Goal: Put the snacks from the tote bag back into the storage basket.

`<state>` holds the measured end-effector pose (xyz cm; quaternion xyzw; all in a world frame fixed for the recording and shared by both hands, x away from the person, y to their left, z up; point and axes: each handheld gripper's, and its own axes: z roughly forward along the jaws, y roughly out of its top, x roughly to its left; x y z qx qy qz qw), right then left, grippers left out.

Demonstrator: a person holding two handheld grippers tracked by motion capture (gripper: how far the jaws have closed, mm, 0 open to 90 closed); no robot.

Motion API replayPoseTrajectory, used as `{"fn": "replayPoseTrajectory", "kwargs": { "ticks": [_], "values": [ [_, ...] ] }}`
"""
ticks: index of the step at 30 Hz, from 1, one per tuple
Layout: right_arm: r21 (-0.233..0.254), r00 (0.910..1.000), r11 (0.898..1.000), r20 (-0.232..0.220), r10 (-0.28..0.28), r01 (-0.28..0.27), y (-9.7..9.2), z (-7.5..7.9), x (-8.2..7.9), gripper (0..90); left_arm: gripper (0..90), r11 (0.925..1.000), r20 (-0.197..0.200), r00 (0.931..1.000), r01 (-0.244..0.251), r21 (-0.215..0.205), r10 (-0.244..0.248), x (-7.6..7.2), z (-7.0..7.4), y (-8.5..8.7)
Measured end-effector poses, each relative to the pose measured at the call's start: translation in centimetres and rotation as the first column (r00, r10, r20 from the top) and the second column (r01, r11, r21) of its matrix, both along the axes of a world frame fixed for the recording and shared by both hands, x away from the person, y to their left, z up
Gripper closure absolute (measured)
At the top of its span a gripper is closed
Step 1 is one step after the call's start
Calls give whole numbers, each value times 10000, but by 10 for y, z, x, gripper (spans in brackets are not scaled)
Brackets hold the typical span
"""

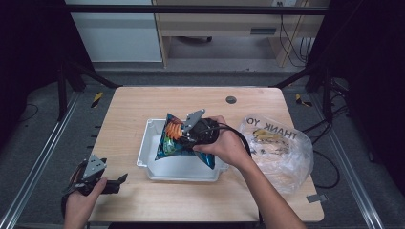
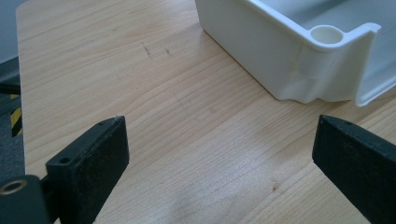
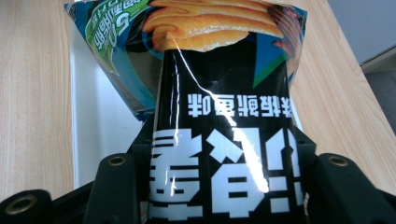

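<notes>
The right gripper is clamped on a glossy blue-and-black crisp bag printed with orange crisps; in the right gripper view its two black jaws press the lower part of the bag from either side, the bag's printed face turned toward the camera and its crisp picture at the far end. In the high view the right hand holds this gripper above the white rectangular plastic tub, and the bag hangs tilted over the tub's middle and right part, raised above the tub floor. The tub stands near the middle of the light wooden desk, slightly toward the near edge.

To the right of the tub, by the desk's right edge, lies a crumpled clear plastic carrier bag with black lettering, its contents yellowish and not clearly readable. A small dark round grommet sits in the desk toward the far edge.

The left gripper rests at the desk's near left corner, held by the left hand. In the left gripper view its jaws stand wide apart with bare wood between them, gripping nothing; the near left corner of the tub lies just ahead, apart from the jaws.
</notes>
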<state>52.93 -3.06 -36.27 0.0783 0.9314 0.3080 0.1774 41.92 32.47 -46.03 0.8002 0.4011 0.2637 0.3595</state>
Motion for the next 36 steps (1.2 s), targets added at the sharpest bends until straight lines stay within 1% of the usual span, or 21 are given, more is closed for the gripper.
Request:
{"fn": "replayPoseTrajectory", "kwargs": {
  "ticks": [10, 14, 21, 36],
  "values": [
    [-242, 9998, 9996, -73, 170, -172, 10, -7, 2, 465, 34, 10000, 3, 10000, 8, -21, -8, 0, 0, 0],
    [-213, 9998, 9996, -54, 176, -177, 13, -9, 3, 466, 34, 10000, -4, 10000, 8, -15, -8, 0, 0, 0],
    [-289, 9998, 9994, -69, 175, -177, 15, -13, 5, 465, 34, 9999, -4, 10000, -54, -116, 54, 1, 0, 2],
    [-387, 9995, 9989, -134, 274, -279, 21, -21, 9, 465, 34, 9998, -31, 10000, -67, -164, 67, 2, 0, 3]
  ]
}}
